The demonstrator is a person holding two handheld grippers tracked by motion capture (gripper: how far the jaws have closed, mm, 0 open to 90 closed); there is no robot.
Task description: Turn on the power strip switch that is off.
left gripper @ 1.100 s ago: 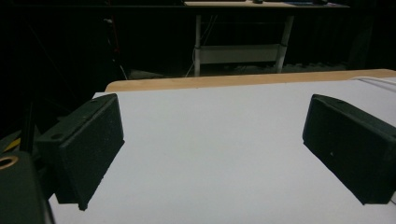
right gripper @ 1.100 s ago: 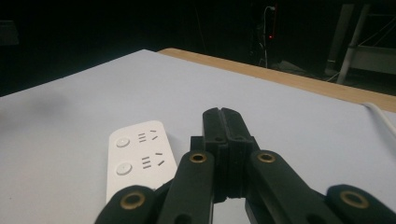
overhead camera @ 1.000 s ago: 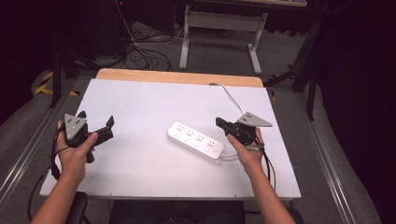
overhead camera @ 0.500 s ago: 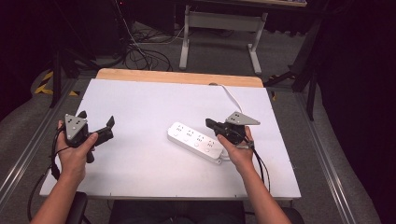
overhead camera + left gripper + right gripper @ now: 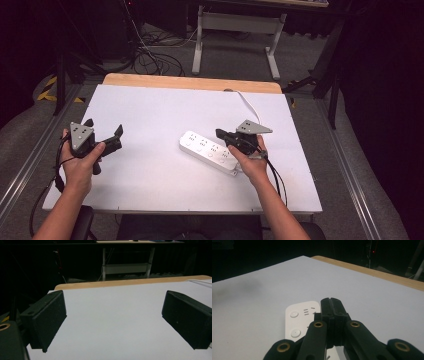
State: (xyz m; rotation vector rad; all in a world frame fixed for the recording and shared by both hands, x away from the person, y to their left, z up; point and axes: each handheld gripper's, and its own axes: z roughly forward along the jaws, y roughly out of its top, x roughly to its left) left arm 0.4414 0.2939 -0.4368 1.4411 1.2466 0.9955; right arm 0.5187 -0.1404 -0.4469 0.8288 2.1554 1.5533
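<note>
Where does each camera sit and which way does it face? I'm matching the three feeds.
High view: above the person's side, looking forward and down at the white table; forearms, left gripper, right gripper.
Left gripper view: on the left gripper, facing across the table; open jaws.
Right gripper view: on the right gripper, shut jaws over the power strip.
The high and right gripper views share the power strip.

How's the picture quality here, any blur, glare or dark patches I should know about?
High view: the white table is evenly lit with no glare, the surroundings fall into near black. Left gripper view: dim, the near pads soft. Right gripper view: the shut right gripper close and slightly blurred, the power strip sharper, a faint shadow at left.
</note>
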